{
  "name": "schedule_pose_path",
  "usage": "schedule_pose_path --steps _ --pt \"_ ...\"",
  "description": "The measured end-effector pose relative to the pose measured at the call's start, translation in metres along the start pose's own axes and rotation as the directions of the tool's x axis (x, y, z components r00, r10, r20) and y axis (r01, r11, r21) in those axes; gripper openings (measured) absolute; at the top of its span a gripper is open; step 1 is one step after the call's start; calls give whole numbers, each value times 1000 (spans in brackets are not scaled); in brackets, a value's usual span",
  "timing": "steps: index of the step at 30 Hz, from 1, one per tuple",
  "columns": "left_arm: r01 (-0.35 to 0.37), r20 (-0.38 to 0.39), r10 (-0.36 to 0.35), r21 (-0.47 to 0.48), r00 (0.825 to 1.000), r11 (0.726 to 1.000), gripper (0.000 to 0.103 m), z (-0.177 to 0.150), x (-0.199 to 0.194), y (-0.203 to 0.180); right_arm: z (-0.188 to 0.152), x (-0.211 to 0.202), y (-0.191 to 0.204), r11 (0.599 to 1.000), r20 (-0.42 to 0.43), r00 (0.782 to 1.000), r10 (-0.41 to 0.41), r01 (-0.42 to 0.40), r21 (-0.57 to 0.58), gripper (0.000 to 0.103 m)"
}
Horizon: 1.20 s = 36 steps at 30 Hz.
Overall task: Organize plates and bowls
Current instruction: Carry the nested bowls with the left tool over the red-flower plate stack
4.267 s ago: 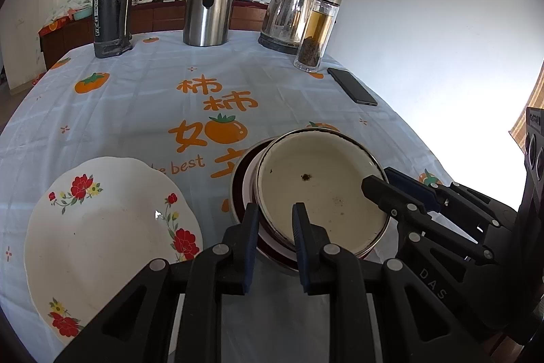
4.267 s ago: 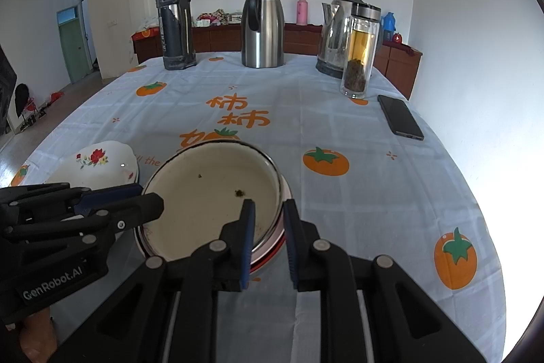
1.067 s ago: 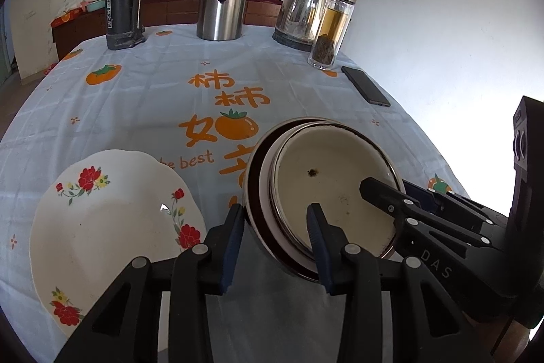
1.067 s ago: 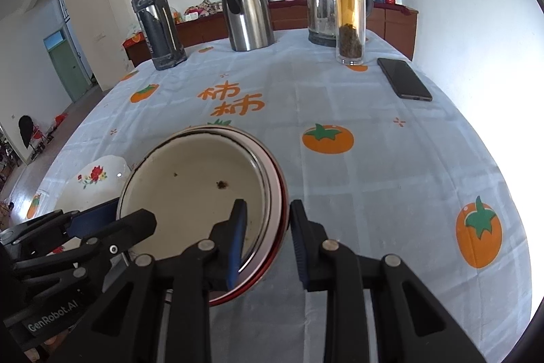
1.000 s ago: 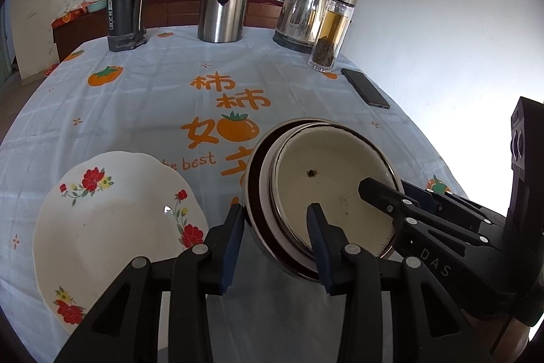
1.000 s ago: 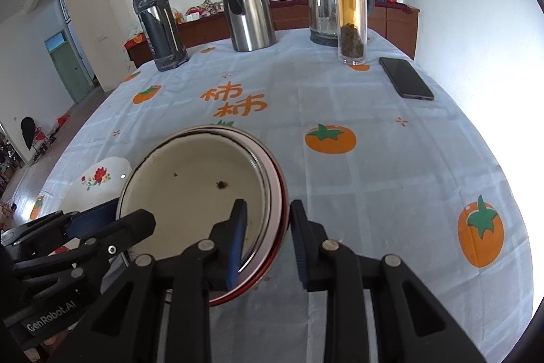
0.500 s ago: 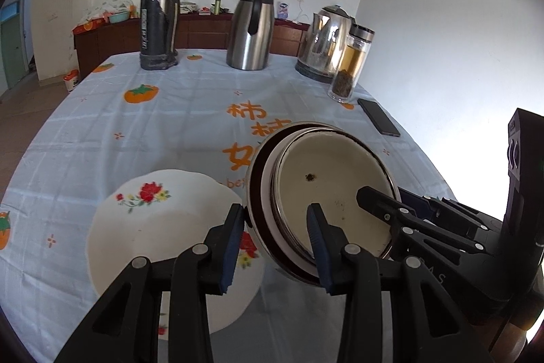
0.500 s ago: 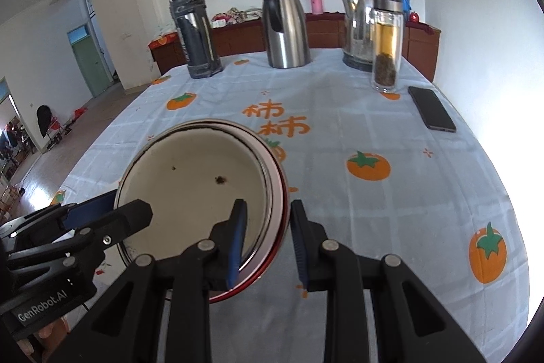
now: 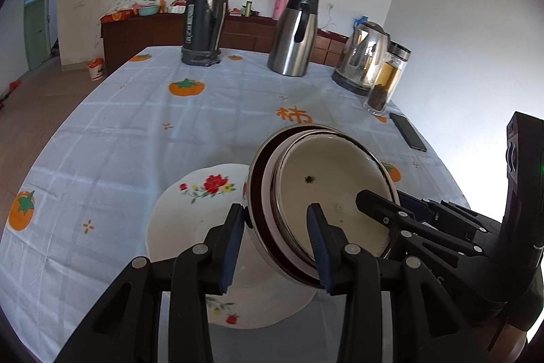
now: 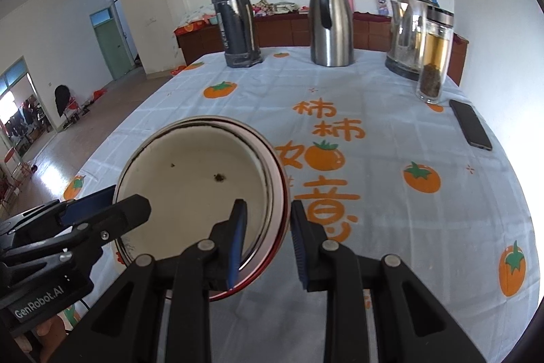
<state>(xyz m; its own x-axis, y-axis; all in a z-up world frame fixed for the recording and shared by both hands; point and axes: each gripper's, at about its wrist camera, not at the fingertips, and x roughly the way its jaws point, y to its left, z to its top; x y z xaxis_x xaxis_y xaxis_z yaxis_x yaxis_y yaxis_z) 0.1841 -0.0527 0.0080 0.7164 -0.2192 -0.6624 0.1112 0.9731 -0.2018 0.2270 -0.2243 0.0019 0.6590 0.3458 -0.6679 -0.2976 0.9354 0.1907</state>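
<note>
Left wrist view, left to right. Counter (image 9: 119, 138) covered in a pale blue cloth with orange persimmon prints. Flowered plate (image 9: 190, 227) lies flat on the near-left part of the counter. Left gripper (image 9: 277, 238) is clamped on the near-left rim of the bowl stack (image 9: 326, 189): one pad outside the wall, one inside. The stack is a cream bowl nested in a red-rimmed bowl, tilted, lifted off the counter, its left edge hanging over the right side of the flowered plate. Whether the stack touches the plate I cannot tell. Right gripper (image 9: 380, 206) comes in from the right and grips the stack's right rim, one finger inside the cream bowl. A dark speck sits on the bowl floor.

Far side of the counter, left to right: dark flask (image 9: 204, 12), steel jug (image 9: 295, 34), kettle (image 9: 365, 56), glass tea bottle (image 9: 387, 79). Phone (image 9: 408, 131) lies flat near the right edge, just beside the tea bottle.

Right wrist view, left to right. Left gripper (image 10: 105, 206) enters at lower left, pads on the stack's (image 10: 190, 186) left rim. Right gripper (image 10: 268, 227) is closed on the right rim, blue pads either side of the wall. The flowered plate is mostly hidden under the stack here. Behind: flask (image 10: 234, 19), jug (image 10: 329, 22), kettle (image 10: 406, 33), tea bottle (image 10: 437, 53), phone (image 10: 471, 125) at the far right.
</note>
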Motion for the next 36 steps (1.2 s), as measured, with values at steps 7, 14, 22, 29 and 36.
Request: schedule_pose_path --steps 7,14,22,29,36 --pt "-35 -16 34 -35 999 999 41 -3 3 23 0 20 21 999 -51 999 20 -22 -39 26" --pt "-47 -37 44 -61 998 997 41 -7 6 38 -2 34 32 998 -87 996 32 -37 -54 26" --pt "-48 -61 44 -79 997 996 41 -10 8 45 -3 40 38 997 -105 994 31 -38 -61 26" --pt "-43 -73 36 -89 997 995 41 -11 10 48 -3 43 39 997 -110 993 31 -38 -65 26" --pt "-35 -82 27 -98 996 995 41 -13 13 49 -2 41 39 997 -103 994 28 -35 -68 26"
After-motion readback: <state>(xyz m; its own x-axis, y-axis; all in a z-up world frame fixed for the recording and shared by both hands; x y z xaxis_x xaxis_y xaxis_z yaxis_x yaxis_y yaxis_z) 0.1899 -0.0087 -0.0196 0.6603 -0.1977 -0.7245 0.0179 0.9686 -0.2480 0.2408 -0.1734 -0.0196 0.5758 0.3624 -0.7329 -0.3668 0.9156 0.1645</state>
